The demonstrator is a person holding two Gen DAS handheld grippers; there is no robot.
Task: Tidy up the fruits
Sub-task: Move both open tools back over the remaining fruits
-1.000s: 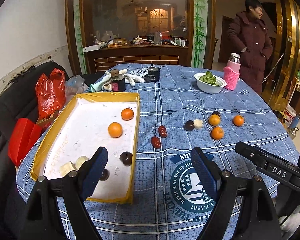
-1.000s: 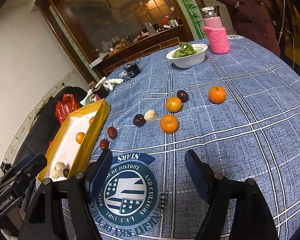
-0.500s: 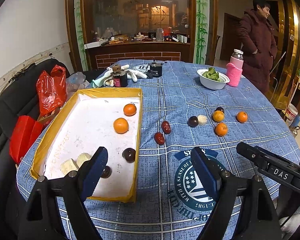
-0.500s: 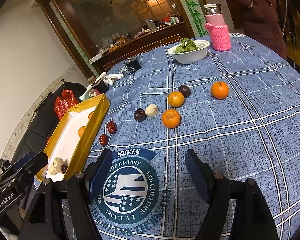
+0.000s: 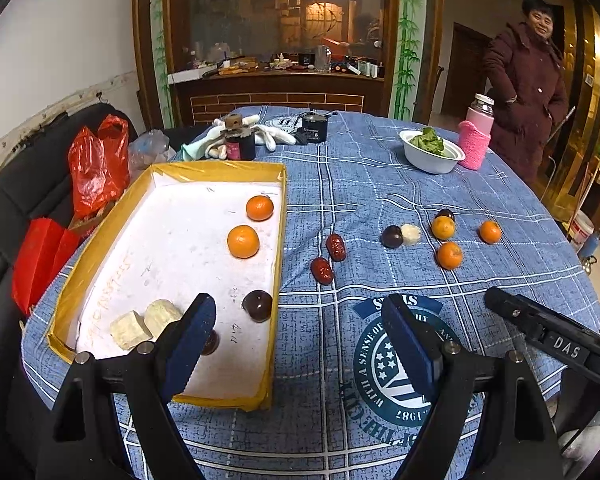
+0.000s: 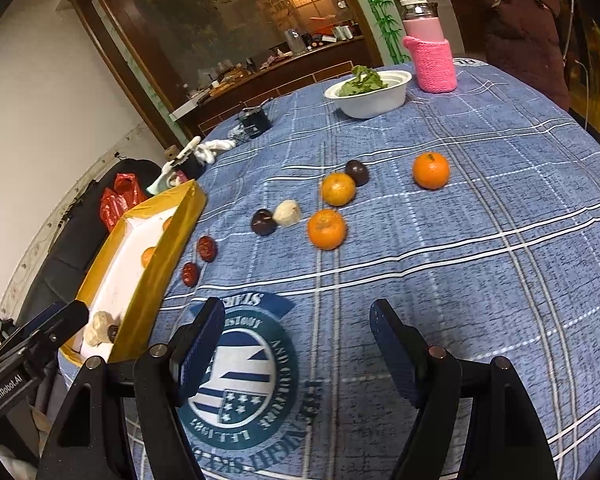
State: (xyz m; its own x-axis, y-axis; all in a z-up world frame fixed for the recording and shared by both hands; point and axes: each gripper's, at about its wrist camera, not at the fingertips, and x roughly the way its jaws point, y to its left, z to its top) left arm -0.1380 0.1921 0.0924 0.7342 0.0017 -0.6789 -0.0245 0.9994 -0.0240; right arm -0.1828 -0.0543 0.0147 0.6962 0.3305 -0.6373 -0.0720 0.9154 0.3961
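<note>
A yellow-rimmed white tray (image 5: 216,170) lies at the table's left and holds two oranges (image 5: 243,241), two dark plums (image 5: 257,305) and two pale fruit pieces (image 5: 130,330). On the blue cloth lie two red dates (image 5: 321,270), a plum (image 5: 392,236), a pale fruit (image 5: 411,234), three oranges (image 5: 449,255) and another plum (image 5: 445,214). My left gripper (image 5: 300,340) is open and empty above the tray's near right corner. My right gripper (image 6: 298,344) is open and empty over the round emblem, short of the nearest orange (image 6: 327,229). The tray also shows in the right wrist view (image 6: 160,264).
A white bowl of greens (image 5: 432,151) and a pink-sleeved bottle (image 5: 476,138) stand at the far right. Gloves and small dark jars (image 5: 240,142) sit behind the tray. Red bags (image 5: 98,166) lie on a black sofa at left. A person (image 5: 526,92) stands beyond the table.
Both grippers have moved slightly and tilted up, so the table's fruits sit a little lower in both views. Both stay open and empty. No fruit has moved.
</note>
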